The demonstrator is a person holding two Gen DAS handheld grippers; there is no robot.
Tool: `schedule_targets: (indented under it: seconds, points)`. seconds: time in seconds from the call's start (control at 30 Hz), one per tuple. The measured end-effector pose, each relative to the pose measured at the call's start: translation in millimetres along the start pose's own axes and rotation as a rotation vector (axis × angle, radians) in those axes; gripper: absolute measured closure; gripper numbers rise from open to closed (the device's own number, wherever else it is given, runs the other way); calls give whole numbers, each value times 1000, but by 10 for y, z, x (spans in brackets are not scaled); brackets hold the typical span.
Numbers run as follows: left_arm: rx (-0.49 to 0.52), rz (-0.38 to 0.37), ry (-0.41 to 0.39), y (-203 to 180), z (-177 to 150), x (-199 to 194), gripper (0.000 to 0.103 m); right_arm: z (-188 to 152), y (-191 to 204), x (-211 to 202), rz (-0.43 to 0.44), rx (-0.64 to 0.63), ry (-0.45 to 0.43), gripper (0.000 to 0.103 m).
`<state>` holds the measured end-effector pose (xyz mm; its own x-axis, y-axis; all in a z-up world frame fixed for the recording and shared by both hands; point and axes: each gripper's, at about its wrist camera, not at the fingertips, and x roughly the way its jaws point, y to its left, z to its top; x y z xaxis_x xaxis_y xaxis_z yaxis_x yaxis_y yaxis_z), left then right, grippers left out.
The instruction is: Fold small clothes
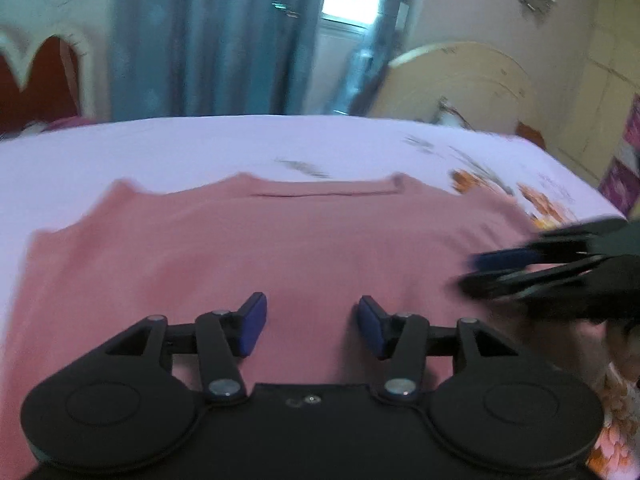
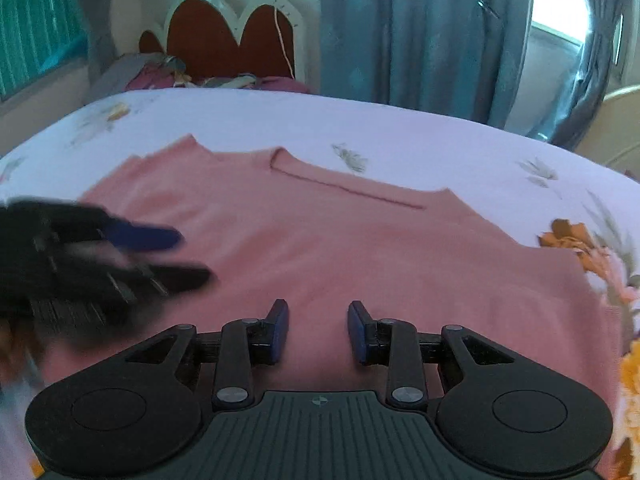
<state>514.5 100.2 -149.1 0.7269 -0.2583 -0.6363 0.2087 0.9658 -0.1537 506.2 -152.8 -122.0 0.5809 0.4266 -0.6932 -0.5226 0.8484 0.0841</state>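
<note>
A pink top (image 1: 256, 248) lies flat on the bed, neckline at the far side; it also shows in the right wrist view (image 2: 360, 248). My left gripper (image 1: 310, 324) is open and empty, hovering over the near part of the top. My right gripper (image 2: 318, 328) is open and empty over the near part too. In the left wrist view the right gripper (image 1: 476, 268) comes in blurred from the right edge. In the right wrist view the left gripper (image 2: 188, 256) comes in blurred from the left.
The top lies on a white bedsheet (image 1: 160, 152) with orange flower prints (image 2: 576, 244). A red and white headboard (image 2: 236, 40) with a pile of clothes (image 2: 160, 72) stands at one end. Blue curtains (image 1: 208, 40) and a cream headboard (image 1: 460, 84) are behind the bed.
</note>
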Motion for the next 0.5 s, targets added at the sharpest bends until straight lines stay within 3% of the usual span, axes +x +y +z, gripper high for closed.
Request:
schedule_targets:
  seconds: [0.1,0.17,0.27,0.37,0.43,0.5]
  points:
    - [-87,119,5,507,-135,-251,53,-200,-444,-206,-166,115,-1,71]
    - [-93,120,23,643,-178,-347,53,-346,-754,-280,-254,180,38,71]
    - [-54,147,13,401,-88,-441,52,-329,-662,-445,-219,181,14,71]
    - [-46,37,-26,-6,-49,-447,51,-215,-286,-579,-130,180,-71,71]
    - [18,-3,8,-324,-98,-349,51,-179,31,-492,-45,154,-53,71]
    - [82,19,68,-531,-211,-207,47,-247,280,-359,-39,106,2,71]
